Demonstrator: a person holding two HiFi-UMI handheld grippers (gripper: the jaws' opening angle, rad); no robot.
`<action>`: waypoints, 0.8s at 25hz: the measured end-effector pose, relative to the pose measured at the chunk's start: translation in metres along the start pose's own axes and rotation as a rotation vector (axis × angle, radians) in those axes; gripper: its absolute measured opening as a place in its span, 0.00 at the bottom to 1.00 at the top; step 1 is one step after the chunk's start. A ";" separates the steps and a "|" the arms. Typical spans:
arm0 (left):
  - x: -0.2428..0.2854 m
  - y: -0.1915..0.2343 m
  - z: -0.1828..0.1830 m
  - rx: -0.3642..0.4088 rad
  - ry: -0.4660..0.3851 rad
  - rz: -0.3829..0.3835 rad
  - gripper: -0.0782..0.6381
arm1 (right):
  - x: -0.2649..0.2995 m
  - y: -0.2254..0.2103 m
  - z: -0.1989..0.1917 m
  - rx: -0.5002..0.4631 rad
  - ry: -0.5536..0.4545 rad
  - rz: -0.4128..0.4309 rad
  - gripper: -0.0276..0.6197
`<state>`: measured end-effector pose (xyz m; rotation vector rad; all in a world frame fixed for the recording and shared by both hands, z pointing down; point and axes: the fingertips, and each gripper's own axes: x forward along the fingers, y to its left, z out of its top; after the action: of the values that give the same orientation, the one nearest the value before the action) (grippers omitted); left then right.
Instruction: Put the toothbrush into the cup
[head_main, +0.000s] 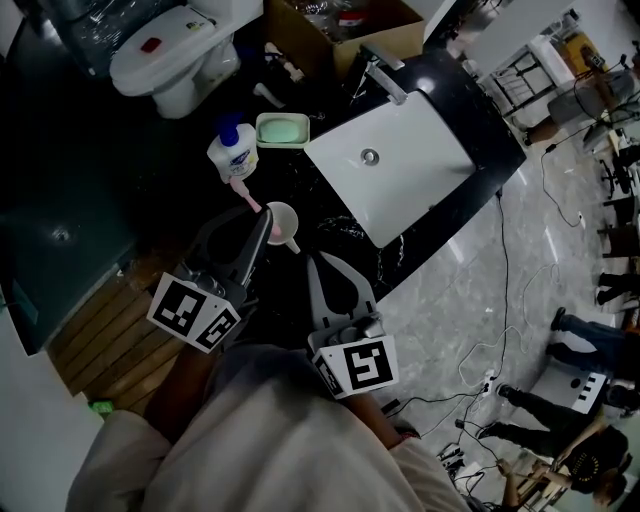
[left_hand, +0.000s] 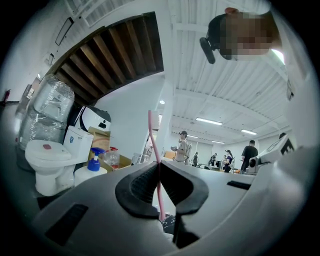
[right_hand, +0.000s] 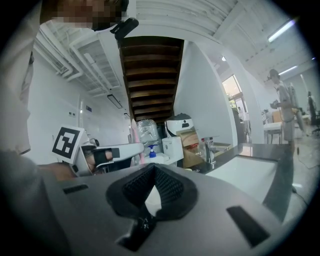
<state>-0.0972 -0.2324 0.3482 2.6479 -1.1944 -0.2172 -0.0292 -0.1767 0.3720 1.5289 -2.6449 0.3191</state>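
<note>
Head view: left gripper (head_main: 263, 218) jaws pinched on pink toothbrush (head_main: 246, 194), brush just beside rim of cup (head_main: 281, 226). Left gripper view: pads clamped tight on upright handle. Right gripper view: right gripper (right_hand: 153, 169) jaws together, gripping nothing.

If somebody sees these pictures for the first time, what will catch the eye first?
First the thin pink toothbrush, upright, pinched in the shut left gripper. Close by its tips a pale pink cup stands on the black counter, with the big white sink to its right.
</note>
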 end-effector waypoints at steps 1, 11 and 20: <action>0.001 0.000 -0.002 0.000 0.004 0.000 0.14 | 0.000 0.000 0.000 0.000 0.000 -0.001 0.05; 0.008 0.006 -0.023 0.011 0.039 0.015 0.14 | 0.002 -0.002 -0.002 0.004 0.011 0.001 0.05; 0.013 0.014 -0.040 0.013 0.072 0.026 0.14 | 0.004 -0.004 -0.005 0.008 0.020 -0.002 0.05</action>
<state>-0.0892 -0.2453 0.3900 2.6262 -1.2101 -0.1086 -0.0283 -0.1808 0.3777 1.5218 -2.6303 0.3437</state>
